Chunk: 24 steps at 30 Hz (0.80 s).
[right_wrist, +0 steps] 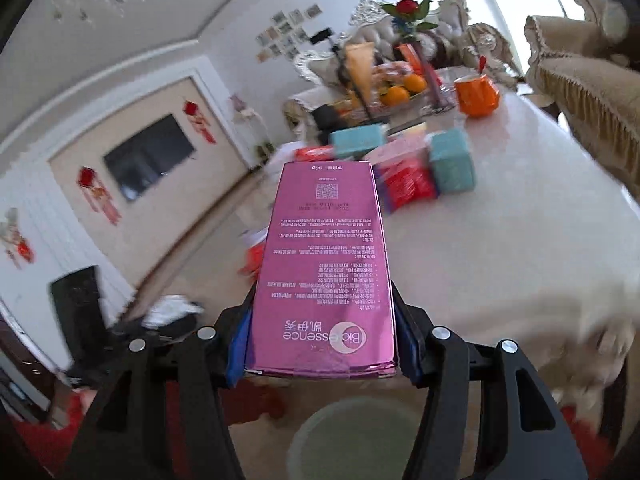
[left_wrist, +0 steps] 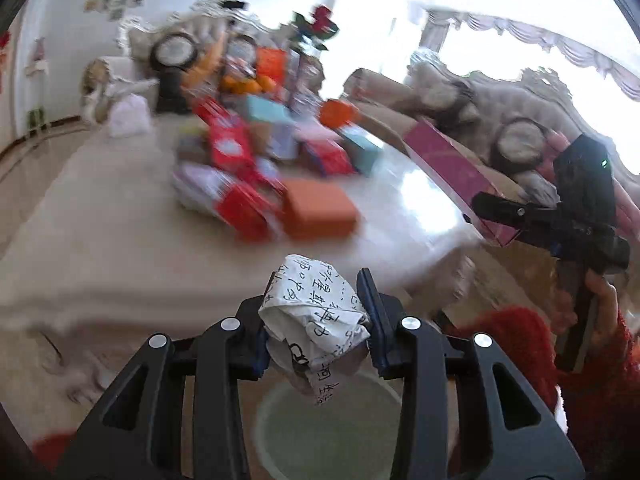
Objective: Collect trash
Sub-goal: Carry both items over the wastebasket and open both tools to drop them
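The left hand-held gripper is squeezing a crumpled paper. The right hand-held gripper is gripping a pink box. Blur is smearing the boxes mid-frame.

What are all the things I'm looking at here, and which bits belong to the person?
Crumpled paper: one, white with black writing, clamped in the left gripper.
Pink box: one, shiny magenta, clamped in the right gripper.
Bin: one, pale green, round, on the floor below both grippers.
Small boxes: several, teal, red, orange, clustered on the table.
Orange mug: one, far end of the table.
Oranges: a few, in a dish.
Roses: red, behind the dish.
Table: one, cream.
Left gripper: black, shut.
Right gripper: black, shut.
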Each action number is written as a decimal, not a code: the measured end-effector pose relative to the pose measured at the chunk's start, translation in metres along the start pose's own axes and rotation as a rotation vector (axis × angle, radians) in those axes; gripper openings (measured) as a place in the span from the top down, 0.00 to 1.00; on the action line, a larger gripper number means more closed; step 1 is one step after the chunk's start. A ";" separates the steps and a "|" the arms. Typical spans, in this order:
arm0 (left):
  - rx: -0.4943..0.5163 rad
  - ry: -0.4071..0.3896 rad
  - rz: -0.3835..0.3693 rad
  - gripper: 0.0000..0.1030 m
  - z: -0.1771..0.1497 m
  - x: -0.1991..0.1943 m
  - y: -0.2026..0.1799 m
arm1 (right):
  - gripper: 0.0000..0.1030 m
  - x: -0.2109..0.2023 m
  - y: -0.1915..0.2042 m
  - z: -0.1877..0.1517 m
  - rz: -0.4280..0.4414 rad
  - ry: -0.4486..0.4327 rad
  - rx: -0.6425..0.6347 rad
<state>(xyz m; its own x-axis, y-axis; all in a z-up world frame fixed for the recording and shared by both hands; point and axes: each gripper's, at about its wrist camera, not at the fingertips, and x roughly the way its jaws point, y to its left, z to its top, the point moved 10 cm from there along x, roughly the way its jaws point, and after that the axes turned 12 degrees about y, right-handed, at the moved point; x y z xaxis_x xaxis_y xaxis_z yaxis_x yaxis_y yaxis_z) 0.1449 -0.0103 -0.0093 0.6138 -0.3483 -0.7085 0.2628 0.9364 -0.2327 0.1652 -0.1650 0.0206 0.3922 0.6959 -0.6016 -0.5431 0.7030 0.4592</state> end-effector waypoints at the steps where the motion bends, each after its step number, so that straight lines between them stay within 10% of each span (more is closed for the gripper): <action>1: 0.015 0.027 -0.011 0.63 -0.013 0.006 -0.008 | 0.46 -0.002 0.005 -0.013 0.009 0.016 0.004; 10: -0.012 0.399 -0.032 0.63 -0.134 0.120 -0.018 | 0.46 0.075 -0.031 -0.159 -0.065 0.377 0.202; 13: -0.003 0.460 -0.026 0.62 -0.150 0.141 -0.017 | 0.46 0.105 -0.047 -0.174 -0.112 0.453 0.227; 17: -0.041 0.525 0.013 0.25 -0.163 0.165 -0.003 | 0.36 0.132 -0.059 -0.190 -0.172 0.548 0.252; 24: -0.061 0.531 0.049 0.25 -0.173 0.165 0.005 | 0.30 0.132 -0.072 -0.200 -0.219 0.546 0.323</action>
<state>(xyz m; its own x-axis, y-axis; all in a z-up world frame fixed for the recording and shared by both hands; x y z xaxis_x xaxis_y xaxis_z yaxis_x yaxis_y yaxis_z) 0.1184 -0.0555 -0.2429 0.1588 -0.2494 -0.9553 0.1898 0.9572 -0.2184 0.1074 -0.1531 -0.2226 -0.0100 0.4179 -0.9084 -0.2109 0.8872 0.4104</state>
